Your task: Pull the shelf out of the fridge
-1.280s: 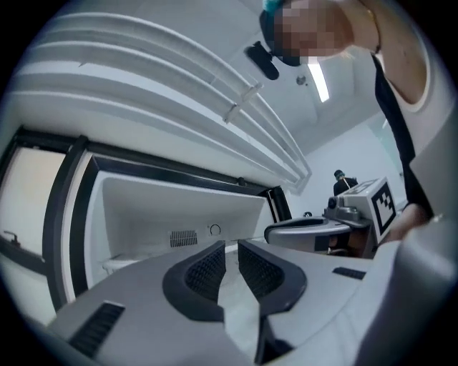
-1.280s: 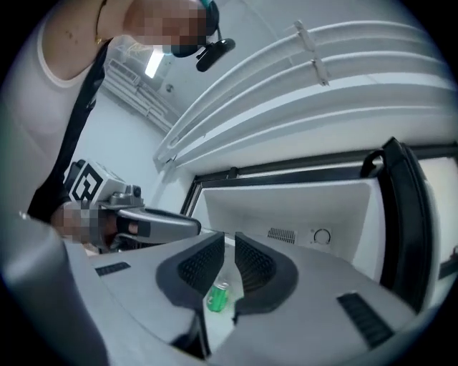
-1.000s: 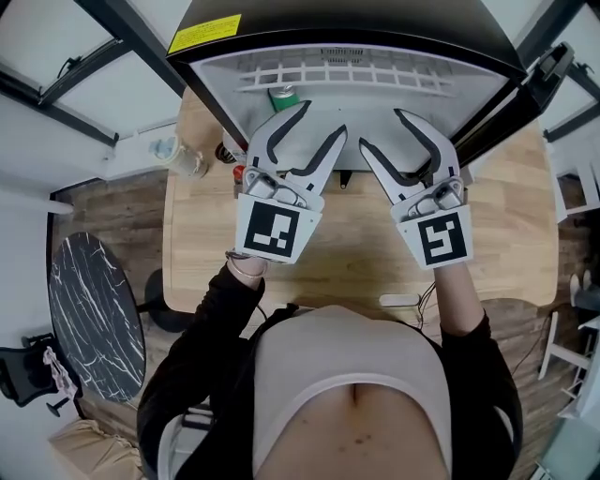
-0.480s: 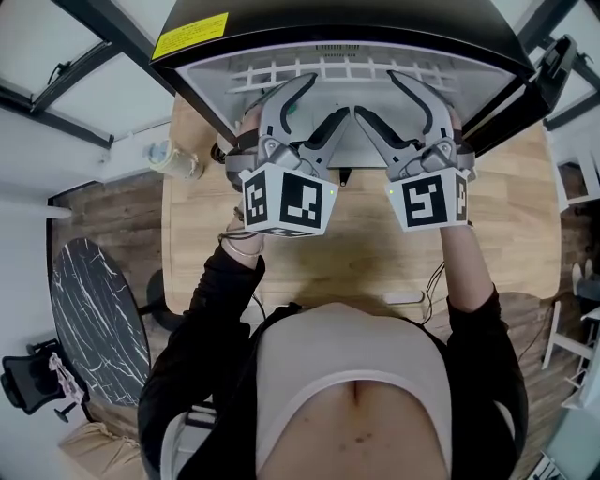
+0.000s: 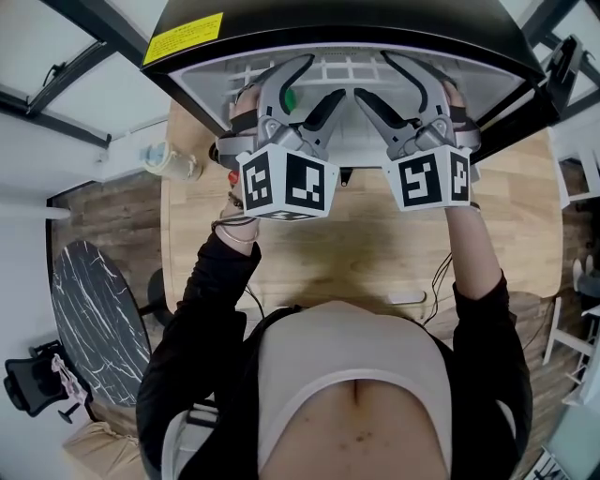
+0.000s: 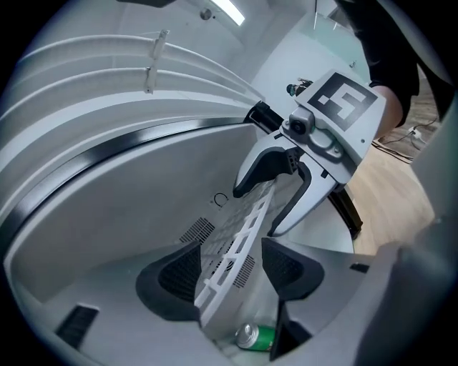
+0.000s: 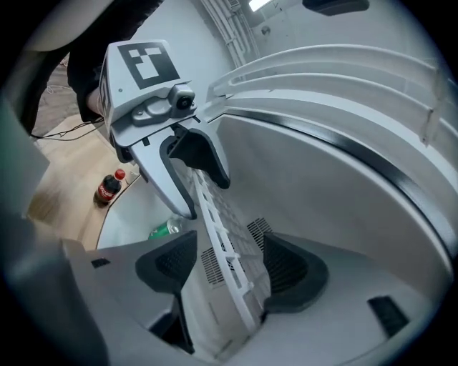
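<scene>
Looking down from the head view, the black-topped fridge takes up the top of the shot. Its far side is cut off by the frame, so you barely see inside from there. It sits on a wooden table, and the person's torso covers the table's near edge.

The white grid shelf is inside the fridge. Only a strip of it shows from above, and I can't make out how far back it runs.

The left gripper and right gripper are side by side, both poked into the opening. Each one's marker cube hides the hand behind it.

The gripper views are clearer. Both sets of jaws have just been opening and now stand spread wide, with the shelf's front edge in the gap between the pads. The pads don't seem to be squeezing it. One left pad is so close to the edge that I can't tell if it touches.

A green can lies on its side low in the fridge under the shelf, half hidden by the left gripper. A small cola bottle stands out on the table beside the fridge.
</scene>
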The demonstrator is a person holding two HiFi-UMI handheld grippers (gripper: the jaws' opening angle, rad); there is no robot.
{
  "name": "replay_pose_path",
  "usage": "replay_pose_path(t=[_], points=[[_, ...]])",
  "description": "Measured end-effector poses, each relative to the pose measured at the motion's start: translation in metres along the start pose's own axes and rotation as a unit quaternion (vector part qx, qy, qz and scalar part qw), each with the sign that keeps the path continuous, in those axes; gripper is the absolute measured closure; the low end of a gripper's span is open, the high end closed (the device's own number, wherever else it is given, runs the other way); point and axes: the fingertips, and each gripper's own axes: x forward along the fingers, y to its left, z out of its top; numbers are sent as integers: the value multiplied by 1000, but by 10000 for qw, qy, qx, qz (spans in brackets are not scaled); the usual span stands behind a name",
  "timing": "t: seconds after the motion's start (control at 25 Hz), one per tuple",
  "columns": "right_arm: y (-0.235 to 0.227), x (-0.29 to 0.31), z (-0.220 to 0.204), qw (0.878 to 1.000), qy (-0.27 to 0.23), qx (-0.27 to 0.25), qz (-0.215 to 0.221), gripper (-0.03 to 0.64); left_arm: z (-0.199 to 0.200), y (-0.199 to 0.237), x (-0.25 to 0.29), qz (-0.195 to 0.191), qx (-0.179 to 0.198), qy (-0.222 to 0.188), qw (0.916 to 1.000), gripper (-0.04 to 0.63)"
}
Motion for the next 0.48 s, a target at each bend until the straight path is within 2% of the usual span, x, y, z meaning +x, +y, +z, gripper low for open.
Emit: replay_pose_path(t=[0.08, 0.24, 0.48], points=[[0, 6, -1, 10000, 43, -63, 45, 325, -1, 2, 3, 11, 112, 47, 9999, 342], [0, 16, -2, 9996, 111, -241, 2, 324, -8, 0, 9, 148, 501, 433, 9977, 342], [7, 21, -9, 9973, 339, -650, 99, 324, -13, 1, 15, 217, 605, 780, 9949, 342]])
